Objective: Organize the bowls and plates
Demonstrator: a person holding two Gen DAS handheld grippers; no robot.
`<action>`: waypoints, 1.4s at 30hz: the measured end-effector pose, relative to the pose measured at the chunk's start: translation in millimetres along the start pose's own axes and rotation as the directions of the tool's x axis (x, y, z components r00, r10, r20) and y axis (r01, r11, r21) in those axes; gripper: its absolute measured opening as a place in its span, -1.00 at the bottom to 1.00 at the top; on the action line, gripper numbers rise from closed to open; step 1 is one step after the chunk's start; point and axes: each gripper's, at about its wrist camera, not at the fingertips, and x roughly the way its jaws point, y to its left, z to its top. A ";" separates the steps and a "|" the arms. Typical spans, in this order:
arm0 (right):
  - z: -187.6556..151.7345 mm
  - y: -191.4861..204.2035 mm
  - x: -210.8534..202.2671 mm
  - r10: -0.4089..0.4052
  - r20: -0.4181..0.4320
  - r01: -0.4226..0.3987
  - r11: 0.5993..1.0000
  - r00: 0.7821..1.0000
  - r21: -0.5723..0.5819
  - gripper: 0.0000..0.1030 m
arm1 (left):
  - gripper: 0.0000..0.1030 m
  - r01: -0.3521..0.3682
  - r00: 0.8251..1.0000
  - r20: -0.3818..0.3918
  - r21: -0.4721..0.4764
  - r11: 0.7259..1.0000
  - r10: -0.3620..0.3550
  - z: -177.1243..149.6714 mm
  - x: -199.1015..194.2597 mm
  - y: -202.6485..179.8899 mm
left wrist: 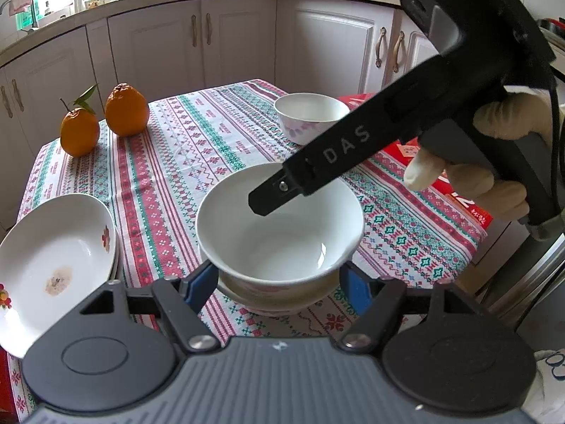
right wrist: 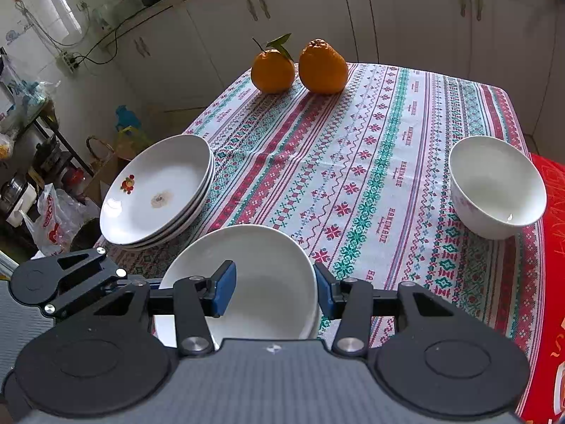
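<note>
A plain white bowl [left wrist: 279, 247] [right wrist: 268, 258] sits nested in a second bowl [left wrist: 275, 296] [right wrist: 315, 321] near the table's front edge. My left gripper [left wrist: 277, 282] is shut on the upper bowl, its blue pads [left wrist: 197, 282] pressing the lower sides. My right gripper [right wrist: 273, 289] holds the same bowl's wall, with one pad [right wrist: 224, 289] inside and the other against the outer rim. In the left wrist view its black finger [left wrist: 268, 201] reaches into the bowl. A smaller bowl [left wrist: 310, 113] [right wrist: 494, 183] stands apart. A stack of plates [left wrist: 53, 247] [right wrist: 159, 190] lies to the left.
Two oranges [left wrist: 126, 109] [right wrist: 323, 67] stand at the far corner of the patterned tablecloth [left wrist: 197, 141] [right wrist: 370, 141]. A red sheet [left wrist: 406, 152] [right wrist: 551, 247] lies along the right side. A gloved hand [left wrist: 501, 120] holds the right gripper. Kitchen cabinets stand close behind the table.
</note>
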 end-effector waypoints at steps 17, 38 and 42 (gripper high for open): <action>-4.5 2.9 -1.4 -0.018 0.025 0.019 1.000 1.000 -0.025 0.56 | 0.73 -0.030 1.000 0.004 0.011 1.000 0.030 -3.6 0.9 2.8; -49.2 9.1 -25.0 -0.094 0.110 0.100 0.994 0.989 -0.049 0.94 | 0.77 -0.018 1.000 0.016 0.087 0.996 0.017 -6.6 -19.5 -12.1; -47.0 -0.9 -44.9 -0.108 0.171 0.116 0.992 0.979 -0.041 1.00 | 0.77 -0.026 0.999 0.037 0.104 0.994 0.022 3.6 -23.3 -15.8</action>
